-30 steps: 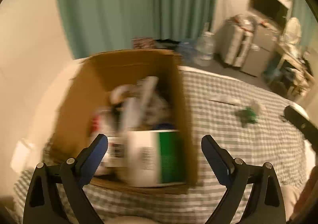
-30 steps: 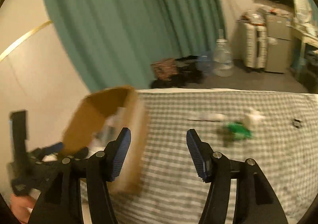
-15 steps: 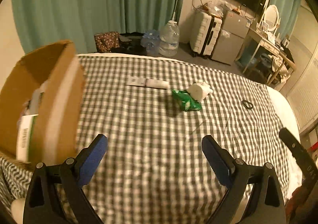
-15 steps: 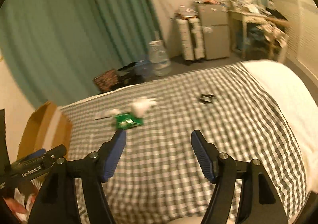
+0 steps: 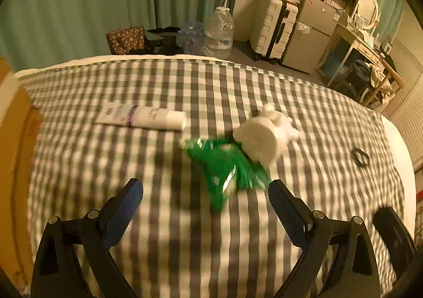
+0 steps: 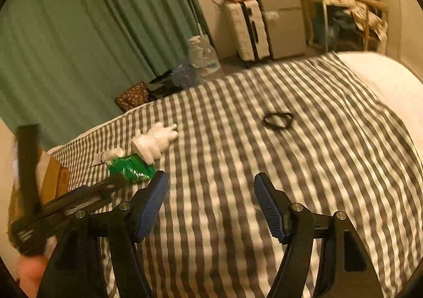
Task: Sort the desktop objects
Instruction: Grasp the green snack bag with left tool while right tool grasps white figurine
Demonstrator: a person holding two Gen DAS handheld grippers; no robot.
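Observation:
On the checked cloth lie a green packet (image 5: 227, 165), a crumpled white wad (image 5: 267, 136) touching it, a white tube (image 5: 142, 116) and a black ring (image 5: 360, 157). My left gripper (image 5: 205, 208) is open and empty, just short of the green packet. My right gripper (image 6: 210, 200) is open and empty over bare cloth, with the black ring (image 6: 278, 120) ahead of it and the green packet (image 6: 132, 167), wad (image 6: 154, 140) and tube (image 6: 108, 156) to its left. The left gripper's body (image 6: 66, 205) shows at the left of the right wrist view.
A cardboard box (image 5: 13, 155) stands at the cloth's left edge. Beyond the far edge are a green curtain (image 5: 111, 7), water bottles (image 5: 218, 33), a white suitcase (image 5: 272, 30) and a cluttered desk (image 5: 370, 46). Bare white bedding (image 6: 383, 83) lies to the right.
My left gripper has swung right, away from the box, and closed in on the green packet. My right gripper has also swung right, bringing the black ring ahead. Both stayed open.

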